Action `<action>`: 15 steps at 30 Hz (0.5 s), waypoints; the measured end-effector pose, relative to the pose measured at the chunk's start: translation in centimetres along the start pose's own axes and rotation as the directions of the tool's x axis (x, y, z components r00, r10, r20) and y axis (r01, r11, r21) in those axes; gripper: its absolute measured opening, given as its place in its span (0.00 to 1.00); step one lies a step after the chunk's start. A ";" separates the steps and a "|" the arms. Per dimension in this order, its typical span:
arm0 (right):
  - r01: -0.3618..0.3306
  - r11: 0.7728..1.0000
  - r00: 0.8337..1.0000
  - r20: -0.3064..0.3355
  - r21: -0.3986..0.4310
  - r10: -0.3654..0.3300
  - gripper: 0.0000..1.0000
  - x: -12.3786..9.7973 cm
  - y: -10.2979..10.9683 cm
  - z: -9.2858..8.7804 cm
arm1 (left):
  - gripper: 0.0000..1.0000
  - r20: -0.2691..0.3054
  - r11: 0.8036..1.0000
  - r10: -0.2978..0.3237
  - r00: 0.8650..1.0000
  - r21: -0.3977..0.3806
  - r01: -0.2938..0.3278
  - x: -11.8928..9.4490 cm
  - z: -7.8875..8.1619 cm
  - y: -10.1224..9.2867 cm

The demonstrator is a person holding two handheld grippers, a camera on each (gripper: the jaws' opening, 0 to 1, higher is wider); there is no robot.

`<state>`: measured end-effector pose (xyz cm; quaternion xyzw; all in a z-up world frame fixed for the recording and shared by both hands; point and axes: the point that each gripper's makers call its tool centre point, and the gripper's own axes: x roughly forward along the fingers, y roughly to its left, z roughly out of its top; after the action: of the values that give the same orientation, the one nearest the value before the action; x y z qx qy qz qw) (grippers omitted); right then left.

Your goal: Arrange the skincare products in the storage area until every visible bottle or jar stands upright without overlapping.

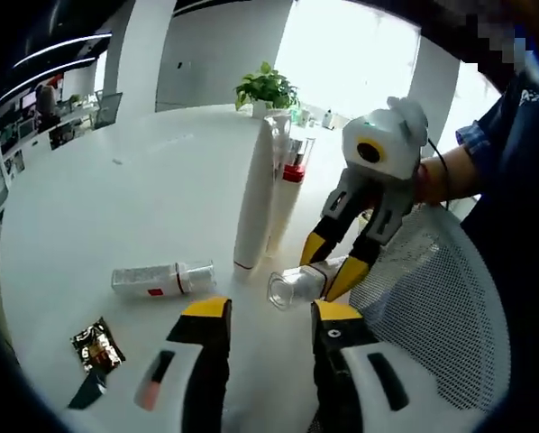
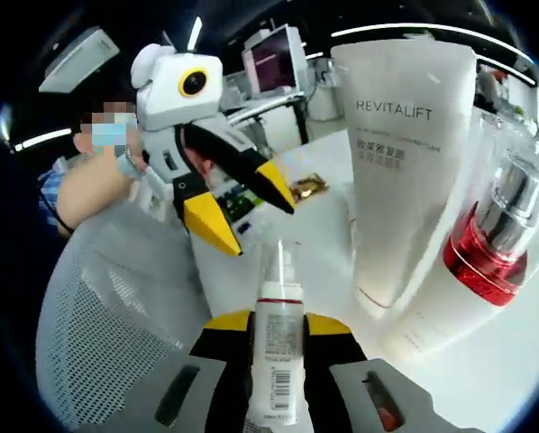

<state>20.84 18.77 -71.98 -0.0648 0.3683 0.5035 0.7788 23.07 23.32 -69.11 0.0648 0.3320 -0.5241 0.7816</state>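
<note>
My right gripper [image 2: 278, 322] is shut on a small white bottle [image 2: 277, 361] with a red band and a clear cap, which points forward along the jaws. In the left gripper view, that same bottle [image 1: 296, 287] hangs tilted in the right gripper [image 1: 328, 271] over the rim of a white mesh basket [image 1: 432, 298]. My left gripper [image 1: 271, 309] is open and empty just in front of it. A tall white tube [image 1: 254, 194] stands upright on the table. A clear bottle [image 1: 161, 278] lies on its side to the left.
Beside the tall REVITALIFT tube [image 2: 405, 162] stands a red-based bottle with a clear cap [image 2: 495, 234]. A dark sachet [image 1: 96, 345] lies near the left jaw. A potted plant [image 1: 268, 88] stands at the table's far edge. A person's arm holds the right gripper.
</note>
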 end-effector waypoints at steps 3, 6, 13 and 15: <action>-0.018 0.999 0.999 0.048 0.047 0.016 0.14 -0.2 0.0 0.7 | 0.28 -0.009 1.000 -0.024 1.000 -0.019 0.024 0.1 -0.2 -0.4; -0.033 0.997 0.997 0.071 0.064 0.028 0.14 -0.2 0.1 0.9 | 0.27 -0.008 1.000 -0.018 1.000 -0.009 0.018 0.3 -0.1 -0.3; -0.080 0.996 0.988 0.133 0.051 0.073 0.14 -0.4 1.0 2.1 | 0.20 -0.003 0.997 -0.049 0.999 -0.057 0.048 0.8 -0.2 -0.7; -0.094 0.994 0.985 0.149 0.050 0.085 0.14 -0.5 1.3 2.4 | 0.17 0.021 0.995 -0.080 0.997 -0.058 0.082 0.9 0.2 -1.3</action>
<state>20.84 20.18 -69.62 0.0111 0.3267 0.5308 0.7819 22.25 21.91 -69.17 0.0233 0.3422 -0.5460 0.7644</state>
